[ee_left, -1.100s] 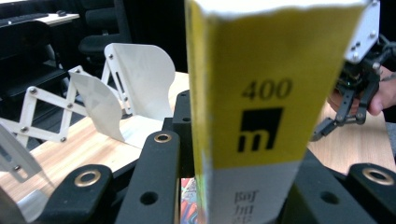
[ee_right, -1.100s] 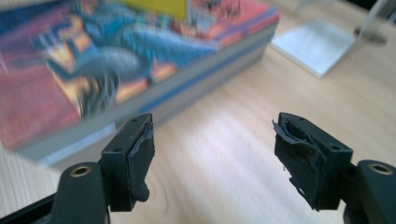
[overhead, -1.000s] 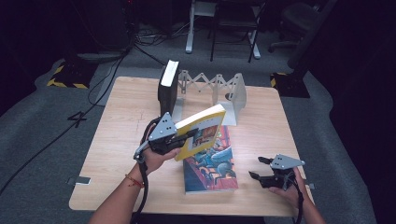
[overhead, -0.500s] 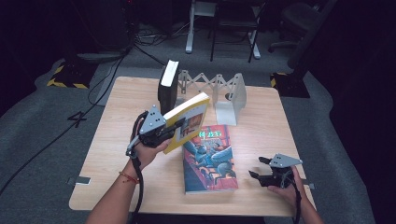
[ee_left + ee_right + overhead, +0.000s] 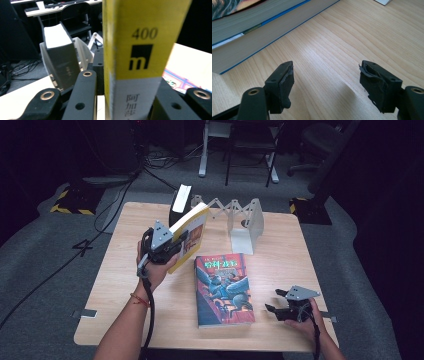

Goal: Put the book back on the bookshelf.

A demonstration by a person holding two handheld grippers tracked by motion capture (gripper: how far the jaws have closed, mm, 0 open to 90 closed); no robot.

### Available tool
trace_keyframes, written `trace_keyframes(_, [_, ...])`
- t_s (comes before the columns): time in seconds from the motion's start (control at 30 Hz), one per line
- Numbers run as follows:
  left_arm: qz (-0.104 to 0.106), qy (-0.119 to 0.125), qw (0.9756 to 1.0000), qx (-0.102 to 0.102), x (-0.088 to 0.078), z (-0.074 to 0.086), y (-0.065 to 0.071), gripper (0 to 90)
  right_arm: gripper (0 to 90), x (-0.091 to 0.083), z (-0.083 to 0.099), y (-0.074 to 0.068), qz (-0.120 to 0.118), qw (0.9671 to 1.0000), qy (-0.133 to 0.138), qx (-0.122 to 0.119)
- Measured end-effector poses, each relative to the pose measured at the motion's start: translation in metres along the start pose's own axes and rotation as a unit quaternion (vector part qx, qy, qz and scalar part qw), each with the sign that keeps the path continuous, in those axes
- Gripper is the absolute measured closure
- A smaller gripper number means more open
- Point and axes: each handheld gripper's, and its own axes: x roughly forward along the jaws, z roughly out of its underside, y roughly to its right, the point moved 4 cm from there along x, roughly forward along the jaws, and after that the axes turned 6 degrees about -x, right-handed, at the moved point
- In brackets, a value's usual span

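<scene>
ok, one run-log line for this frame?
left gripper: shut on yellow-spined book, held off table | right gripper: open, empty | blue illustrated paperback: flat on wooden table

Yellow book (image 5: 190,236); blue illustrated book (image 5: 223,289)

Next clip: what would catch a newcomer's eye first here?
The yellow book, held off the table near its middle by the left tool, which is shut on it; its spine stands between the jaws in the left gripper view. Next, the colourful paperback lying flat at the front of the table, and behind it the white folding book rack with one dark book upright in it.
</scene>
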Motion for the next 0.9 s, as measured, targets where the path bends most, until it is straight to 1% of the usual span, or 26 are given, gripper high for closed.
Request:
trace_keyframes(0.03, [0.000,0.000,1.0000,0.000,0.000,0.000,0.000,75.3,27.9,0.000,0.000,0.000,0.000,1.0000,0.000,0.000])
trace_keyframes(0.1, [-0.013,-0.002,0.9999,-0.007,0.004,0.001,-0.005,75.3,28.0,0.001,0.000,0.000,0.000,1.0000,0.000,-0.001])
trace_keyframes(0.13, [-0.013,-0.002,0.9999,-0.007,0.004,0.001,-0.005,75.3,28.0,0.001,0.000,0.000,0.000,1.0000,0.000,-0.001])
trace_keyframes(0.27, [-0.037,-0.007,0.9992,-0.016,0.013,0.004,-0.011,75.3,27.9,0.002,0.000,-0.001,0.000,1.0000,-0.001,-0.003])
trace_keyframes(0.3, [-0.044,-0.008,0.9987,-0.022,0.017,0.005,-0.012,75.3,27.9,0.002,0.000,-0.001,0.000,1.0000,-0.001,-0.004])
trace_keyframes(0.4, [-0.057,-0.008,0.9979,-0.030,0.022,0.008,-0.013,75.3,27.9,0.002,0.000,-0.001,0.001,1.0000,-0.001,-0.004])
trace_keyframes(0.5, [-0.066,-0.008,0.9971,-0.035,0.027,0.010,-0.015,75.3,27.9,0.002,0.000,0.000,0.001,1.0000,-0.002,-0.005])
trace_keyframes(0.6, [-0.071,-0.003,0.9965,-0.045,0.032,0.011,-0.015,75.3,27.9,0.001,0.001,0.000,0.001,1.0000,-0.003,-0.005])
trace_keyframes(0.67, [-0.072,-0.002,0.9963,-0.046,0.034,0.012,-0.016,75.3,28.0,0.001,0.000,0.000,0.001,1.0000,-0.003,-0.007])
trace_keyframes(0.7, [-0.076,-0.002,0.9958,-0.050,0.035,0.013,-0.016,75.3,28.3,0.001,0.000,0.000,0.003,1.0000,-0.003,-0.009])
trace_keyframes(0.8, [-0.087,-0.003,0.9947,-0.054,0.038,0.016,-0.017,75.3,28.3,0.000,-0.001,0.000,0.003,0.9999,-0.001,-0.010])
trace_keyframes(0.9, [-0.093,0.000,0.9940,-0.058,0.042,0.018,-0.017,75.3,28.4,0.001,0.000,0.000,0.003,0.9999,-0.003,-0.012])
